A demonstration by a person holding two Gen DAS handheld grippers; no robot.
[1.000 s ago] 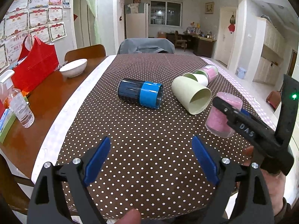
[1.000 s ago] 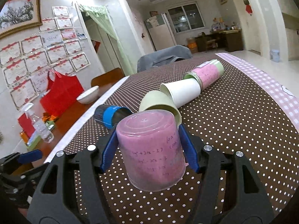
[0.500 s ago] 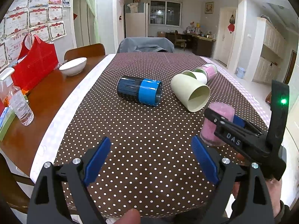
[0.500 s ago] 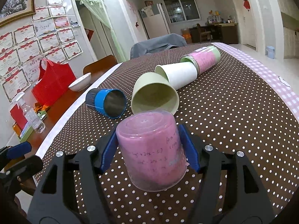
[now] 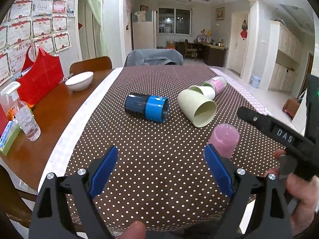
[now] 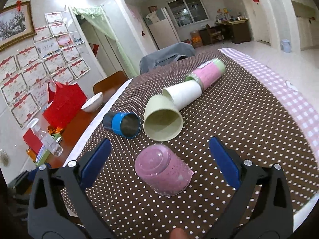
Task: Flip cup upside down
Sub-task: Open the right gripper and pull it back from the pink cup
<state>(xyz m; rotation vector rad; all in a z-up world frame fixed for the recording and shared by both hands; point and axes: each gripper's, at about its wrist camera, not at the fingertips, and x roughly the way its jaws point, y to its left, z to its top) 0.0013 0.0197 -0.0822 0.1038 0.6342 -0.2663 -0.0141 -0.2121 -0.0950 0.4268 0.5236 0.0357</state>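
The pink plastic cup [image 6: 162, 171] stands upside down on the dotted brown tablecloth [image 6: 239, 119], its base up; it also shows in the left wrist view [image 5: 225, 139]. My right gripper [image 6: 158, 161] is open, its blue pads wide apart on either side of the cup and not touching it. My left gripper [image 5: 160, 169] is open and empty above the near part of the cloth, left of the pink cup. The right gripper's black body [image 5: 279, 135] shows at the right of the left wrist view.
A blue cup [image 5: 146, 110], a pale green cup [image 5: 197, 107], a white cup [image 6: 183, 95] and a pink-and-green cup [image 6: 207, 73] lie on their sides mid-table. A white bowl [image 5: 79, 80], red bag [image 5: 39, 79] and spray bottle [image 5: 25, 115] stand at left.
My right gripper set the pink cup down on the cloth upside down, opened and let it go. My left gripper stayed open and nearly still.
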